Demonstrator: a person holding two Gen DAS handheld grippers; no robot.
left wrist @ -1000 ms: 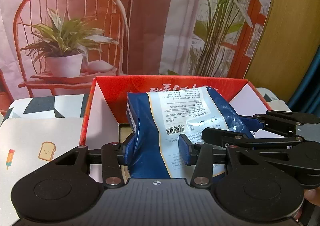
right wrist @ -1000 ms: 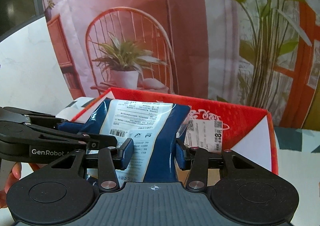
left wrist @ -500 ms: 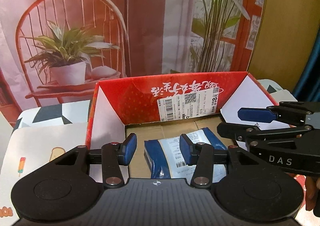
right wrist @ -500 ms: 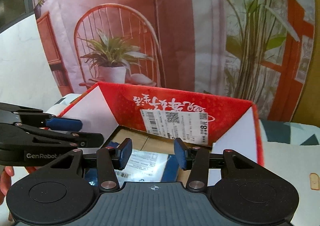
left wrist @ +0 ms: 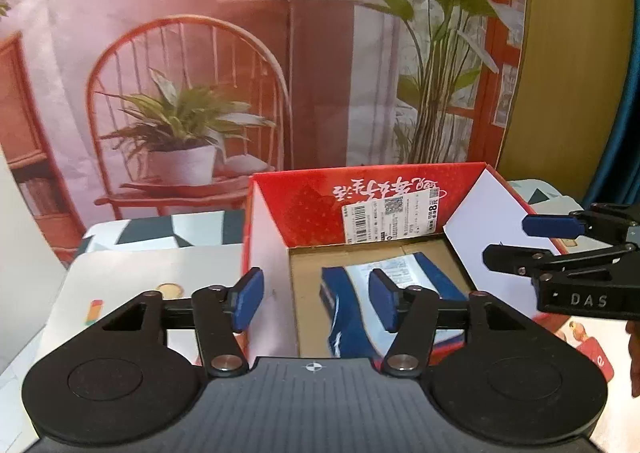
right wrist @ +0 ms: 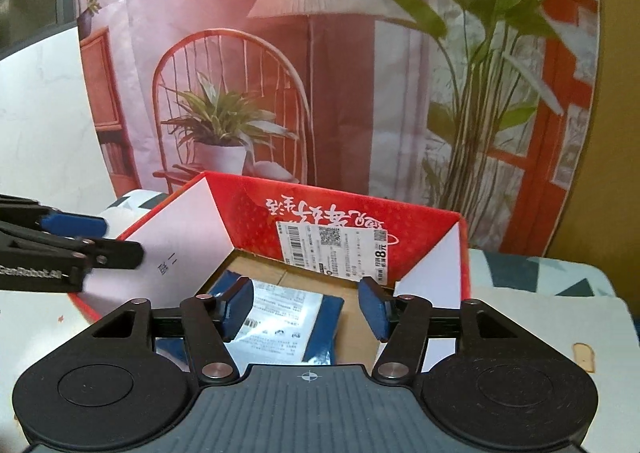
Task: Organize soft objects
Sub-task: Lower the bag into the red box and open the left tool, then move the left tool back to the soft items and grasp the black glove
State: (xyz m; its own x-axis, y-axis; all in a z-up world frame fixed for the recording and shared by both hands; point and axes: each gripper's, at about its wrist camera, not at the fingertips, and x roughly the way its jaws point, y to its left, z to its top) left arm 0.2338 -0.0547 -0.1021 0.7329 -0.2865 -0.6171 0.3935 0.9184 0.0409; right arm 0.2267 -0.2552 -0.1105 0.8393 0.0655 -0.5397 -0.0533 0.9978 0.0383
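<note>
A: The far side is all printed backdrop (left wrist: 200, 53): a red chair, a potted plant, a floor lamp, tall green leaves. In front of it a table (right wrist: 560, 317) under a patterned cloth with small cartoon prints.

B: And the red box (left wrist: 304, 209)?

A: It stands open on the table, flaps up, white on the inner side flaps, with a white shipping label (right wrist: 334, 251) stuck on its far inner wall. The floor of it is bare brown cardboard.

B: Where is the soft packet?

A: The blue-and-white packet (right wrist: 280, 321) lies flat on the box floor, toward the near side, printed face up. Nothing touches it.

B: The left gripper (left wrist: 316, 303)?

A: Its jaws are opening and stand well apart, empty. It hangs over the near left corner of the box; the left blue pad sits over the box's left wall, the right one in front of the packet (left wrist: 352, 301) below.

B: The right gripper (right wrist: 306, 309)?

A: Also opening, also empty, above the near edge of the box with the packet lower down between the pads in view, not in contact. Each gripper shows at the edge of the other's view, just beside it.
</note>
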